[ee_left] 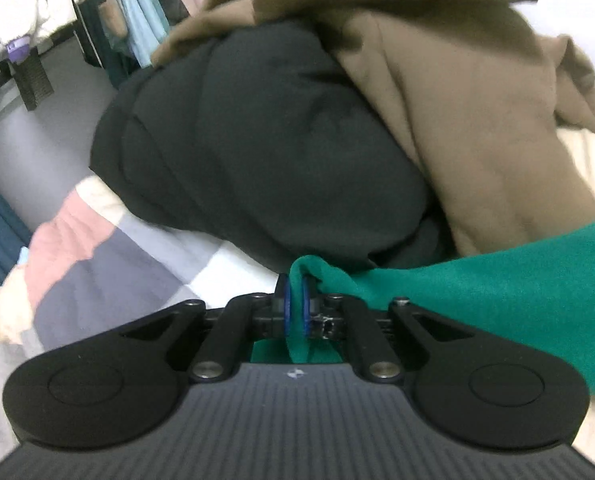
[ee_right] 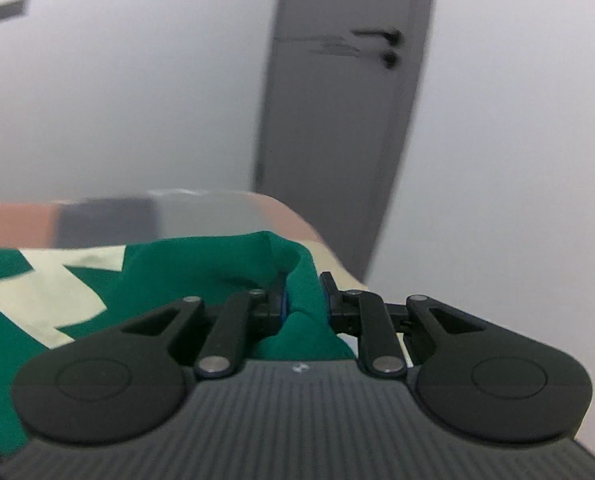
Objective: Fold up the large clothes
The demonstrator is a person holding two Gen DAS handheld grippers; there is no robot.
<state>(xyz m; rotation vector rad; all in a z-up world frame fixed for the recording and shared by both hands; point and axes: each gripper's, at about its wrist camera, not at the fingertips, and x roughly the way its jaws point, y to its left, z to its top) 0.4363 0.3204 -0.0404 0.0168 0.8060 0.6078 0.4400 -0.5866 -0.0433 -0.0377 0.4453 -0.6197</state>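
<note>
The left gripper (ee_left: 296, 300) has its blue pads (ee_left: 284, 300) pressed nearly together on a thin fold of the green garment (ee_left: 497, 304), which passes between them and trails off toward the right edge of the left wrist view. The right gripper (ee_right: 303, 300) stands slightly wider, its jaws pinching a thicker bunch of the same green garment (ee_right: 217, 264); cream lettering (ee_right: 49, 296) shows on the cloth to the left of that grip. The left gripper tilts downward toward the bed, while the right one points closer to level, facing a pale wall and a grey door (ee_right: 337, 120). Taking the bed's patchwork cover (ee_left: 97, 248) as reference, the green garment hangs just above its near part, and a dark garment (ee_left: 257, 140) lies heaped on it farther back, with a tan garment (ee_left: 457, 100) draped over and beside that heap. Hanging clothes (ee_left: 137, 8) stand beyond the bed's far left side. Both views are blurred. The span of green garment between the two grips is cut off, and the hands holding the tools are out of sight.
</note>
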